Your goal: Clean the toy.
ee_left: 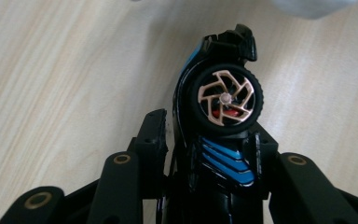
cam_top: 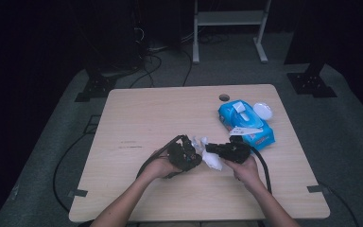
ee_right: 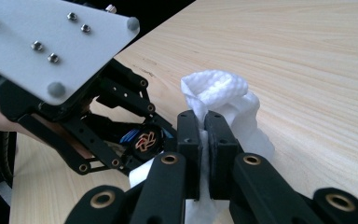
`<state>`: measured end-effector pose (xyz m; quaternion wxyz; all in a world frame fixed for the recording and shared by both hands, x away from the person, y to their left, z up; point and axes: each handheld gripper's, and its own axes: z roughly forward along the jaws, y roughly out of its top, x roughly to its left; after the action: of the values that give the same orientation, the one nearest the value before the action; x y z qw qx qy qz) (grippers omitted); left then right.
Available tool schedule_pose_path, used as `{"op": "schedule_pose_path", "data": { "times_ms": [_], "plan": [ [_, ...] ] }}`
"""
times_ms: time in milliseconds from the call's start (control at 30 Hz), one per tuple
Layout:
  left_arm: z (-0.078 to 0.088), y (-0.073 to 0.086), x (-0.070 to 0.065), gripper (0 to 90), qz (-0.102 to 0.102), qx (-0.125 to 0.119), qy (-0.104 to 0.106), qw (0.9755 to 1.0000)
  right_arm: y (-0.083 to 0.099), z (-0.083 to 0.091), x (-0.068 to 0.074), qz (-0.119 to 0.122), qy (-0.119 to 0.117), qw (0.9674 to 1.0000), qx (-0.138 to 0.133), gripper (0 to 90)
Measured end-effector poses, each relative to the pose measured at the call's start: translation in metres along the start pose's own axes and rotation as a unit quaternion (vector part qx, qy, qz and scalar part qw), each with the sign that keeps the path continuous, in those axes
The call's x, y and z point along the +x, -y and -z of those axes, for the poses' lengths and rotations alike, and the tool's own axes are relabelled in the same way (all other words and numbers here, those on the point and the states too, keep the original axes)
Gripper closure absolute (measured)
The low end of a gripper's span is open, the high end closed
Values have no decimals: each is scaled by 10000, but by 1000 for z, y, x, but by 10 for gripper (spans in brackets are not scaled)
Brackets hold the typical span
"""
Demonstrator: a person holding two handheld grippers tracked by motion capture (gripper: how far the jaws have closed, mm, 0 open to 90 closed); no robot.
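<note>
In the high view, the left hand-held gripper (cam_top: 189, 152) and right hand-held gripper (cam_top: 213, 149) are seen together over the tabletop (cam_top: 137, 118), near a blue wet-wipe pack (cam_top: 246, 122). In the left gripper view, a black toy car (ee_left: 219, 121) is pinched between the jaws. In the right gripper view, a white wipe (ee_right: 223, 100) is clamped between jaws pressed together.

Toy car (ee_left: 214, 140) runs off the bottom edge in the left gripper view, rear hidden behind the jaws. Beyond the car, the wipe (ee_left: 314, 5) (blurred) is clipped by the top edge.

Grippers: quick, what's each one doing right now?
Left gripper: closed on a black toy car.
Right gripper: closed on a white wipe.
</note>
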<state>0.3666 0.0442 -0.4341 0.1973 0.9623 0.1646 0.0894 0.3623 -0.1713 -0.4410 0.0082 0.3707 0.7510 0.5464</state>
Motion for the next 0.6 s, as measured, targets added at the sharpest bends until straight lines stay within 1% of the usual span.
{"op": "schedule_pose_path", "data": {
  "times_ms": [33,67,100,133,233,267,300,333,367,400,433,467,500,567,600],
  "plan": [
    [1,0,-1,621,-25,-42,-49,10000,0,0,-1,-3,0,10000,-9,853],
    [2,0,-3,622,-57,-119,-100,9999,0,1,-1,2,-11,10000,-23,853],
    [3,2,-3,622,-90,-237,-82,9996,-1,2,-1,-22,-28,10000,-30,853],
    [5,3,-4,622,-83,-367,-81,9993,-1,3,-1,-6,-45,10000,-50,853],
    [12,8,-7,623,-103,-795,-82,9967,-5,9,2,-20,-148,9998,-135,853],
    [16,9,-9,623,-152,-976,-88,9951,-7,10,4,5,-184,9997,-148,854],
    [20,11,-10,624,-168,-1190,-94,9927,-10,13,7,39,-267,9995,-158,854],
    [22,11,-11,625,-174,-1291,-122,9914,-14,15,11,83,-376,9991,-180,853],
    [24,13,-13,626,-249,-1454,-148,9890,-16,17,14,128,-406,9989,-193,854],
    [26,14,-14,627,-258,-1597,-115,9868,-19,19,19,155,-478,9985,-211,854],
    [27,15,-15,626,-228,-1695,-146,9852,-22,20,23,158,-555,9981,-192,854],
    [27,16,-16,627,-281,-1785,-179,9834,-24,20,27,207,-596,9978,-199,854],
    [27,17,-17,627,-284,-1901,-155,9812,-26,19,31,249,-624,9975,-198,854],
    [28,19,-17,628,-245,-1987,-153,9796,-27,18,36,318,-700,9969,-192,854],
    [29,21,-16,628,-249,-2049,-147,9784,-28,17,38,332,-712,9968,-166,853]
  ]
}}
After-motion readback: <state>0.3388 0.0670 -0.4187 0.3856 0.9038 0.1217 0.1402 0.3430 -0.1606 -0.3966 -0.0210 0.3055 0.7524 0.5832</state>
